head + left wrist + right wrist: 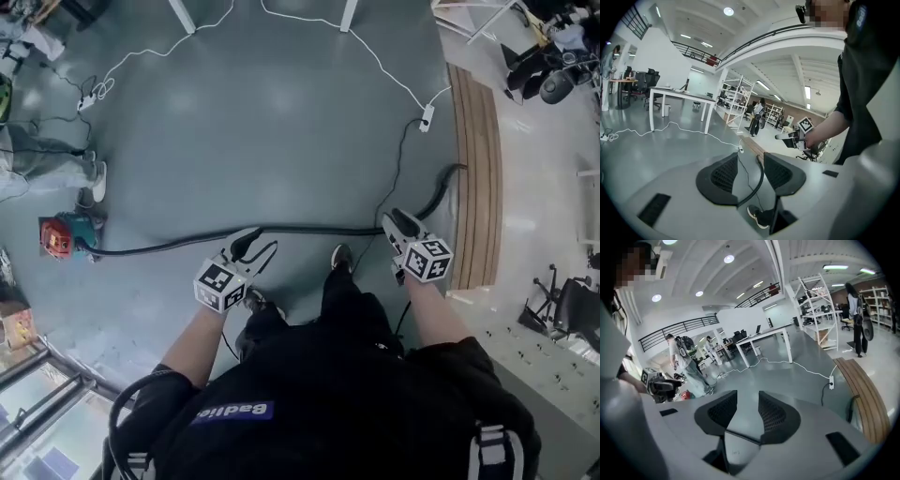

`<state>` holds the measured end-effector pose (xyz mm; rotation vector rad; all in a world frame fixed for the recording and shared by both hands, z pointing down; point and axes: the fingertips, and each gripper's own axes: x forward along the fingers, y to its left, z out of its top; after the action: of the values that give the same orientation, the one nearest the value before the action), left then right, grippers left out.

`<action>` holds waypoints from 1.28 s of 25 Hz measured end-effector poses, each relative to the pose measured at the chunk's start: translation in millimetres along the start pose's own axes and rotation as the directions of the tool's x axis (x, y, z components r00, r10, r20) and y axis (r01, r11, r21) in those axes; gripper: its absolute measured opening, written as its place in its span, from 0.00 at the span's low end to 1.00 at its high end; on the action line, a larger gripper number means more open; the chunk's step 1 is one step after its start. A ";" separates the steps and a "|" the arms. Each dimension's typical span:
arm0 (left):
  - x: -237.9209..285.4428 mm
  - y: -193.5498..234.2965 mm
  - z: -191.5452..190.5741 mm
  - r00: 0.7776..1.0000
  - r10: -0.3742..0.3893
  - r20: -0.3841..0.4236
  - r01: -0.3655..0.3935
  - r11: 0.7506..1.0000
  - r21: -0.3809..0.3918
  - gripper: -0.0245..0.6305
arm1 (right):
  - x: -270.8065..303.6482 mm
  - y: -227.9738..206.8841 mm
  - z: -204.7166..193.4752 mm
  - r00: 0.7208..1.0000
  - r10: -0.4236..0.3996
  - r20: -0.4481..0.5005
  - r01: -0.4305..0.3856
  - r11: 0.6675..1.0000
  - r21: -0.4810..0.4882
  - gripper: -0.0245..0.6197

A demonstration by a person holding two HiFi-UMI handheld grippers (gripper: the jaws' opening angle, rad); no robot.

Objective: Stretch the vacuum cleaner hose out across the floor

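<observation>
Hose [309,228] lies left-to-right, its right end apparently curving away.

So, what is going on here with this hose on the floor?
A standing person holds a two-jaw gripper in each hand. The left gripper and right gripper are open and empty, above the grey floor. The long black vacuum hose lies stretched out from the red and teal vacuum cleaner toward the wooden slatted bench.

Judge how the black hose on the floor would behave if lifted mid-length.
Probably floppy: the hose lies in soft bends, so it would sag either side. Likely light, but the vacuum cleaner at its end may anchor it.
</observation>
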<state>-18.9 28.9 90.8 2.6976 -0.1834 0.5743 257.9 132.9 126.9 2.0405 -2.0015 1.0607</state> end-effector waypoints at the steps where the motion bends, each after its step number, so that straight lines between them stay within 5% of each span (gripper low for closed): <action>1: -2.3 -14.7 11.0 1.000 0.007 -0.002 -0.007 1.000 -0.001 0.32 | -19.5 7.1 1.9 1.000 0.027 -0.013 -0.027 0.999 -0.016 0.26; 6: 17.6 -72.5 93.0 0.995 0.015 0.098 -0.016 1.000 0.004 0.31 | -82.5 27.8 42.1 0.985 0.167 0.042 -0.164 0.985 -0.056 0.26; 11: 38.7 -151.7 147.7 0.972 -0.125 0.197 0.110 0.990 0.087 0.31 | -131.4 72.1 76.3 0.950 0.264 0.169 -0.246 0.962 -0.120 0.27; 16: 15.0 -192.6 149.0 0.941 -0.257 0.222 0.227 0.962 0.150 0.30 | -157.4 150.3 73.0 0.924 0.318 0.213 -0.269 0.935 -0.231 0.26; 22: -18.3 -222.7 132.1 0.921 -0.299 0.249 0.264 0.951 0.162 0.18 | -187.6 212.0 57.2 0.903 0.377 0.206 -0.317 0.909 -0.271 0.19; 32: -39.8 -262.9 157.2 0.920 -0.240 0.310 0.182 0.962 0.205 0.05 | -229.2 250.7 82.6 0.813 0.555 0.174 -0.443 0.785 -0.434 0.05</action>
<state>55.6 212.2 -146.3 2.9168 0.0767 0.0675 86.7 249.8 -154.6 1.5619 -2.7475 0.3593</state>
